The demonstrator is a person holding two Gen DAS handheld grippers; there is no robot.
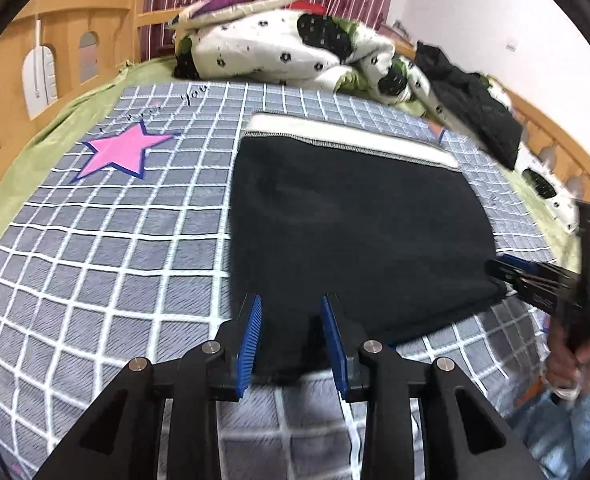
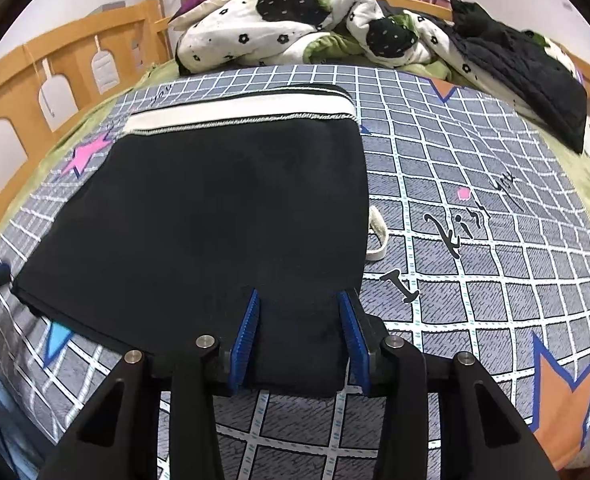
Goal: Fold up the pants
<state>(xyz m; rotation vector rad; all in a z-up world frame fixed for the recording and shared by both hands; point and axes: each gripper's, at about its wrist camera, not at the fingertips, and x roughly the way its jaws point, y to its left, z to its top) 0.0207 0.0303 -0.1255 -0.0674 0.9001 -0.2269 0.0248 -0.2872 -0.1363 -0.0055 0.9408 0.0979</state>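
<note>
The black pants (image 1: 355, 216) lie folded on the checked bedspread (image 1: 107, 248), white waistband at the far edge. Both grippers sit at the near hem, 1 per corner: left gripper (image 1: 291, 336) and right gripper (image 2: 301, 338) have jaws apart astride the cloth, unclamped. The fold axis runs hem to waistband, directly ahead of both.

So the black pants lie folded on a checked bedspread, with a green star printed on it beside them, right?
Nearly. The star is pink, not green, as the left wrist view shows. The rest holds: the black pants lie folded on the checked bedspread, with the star beside them.
</note>
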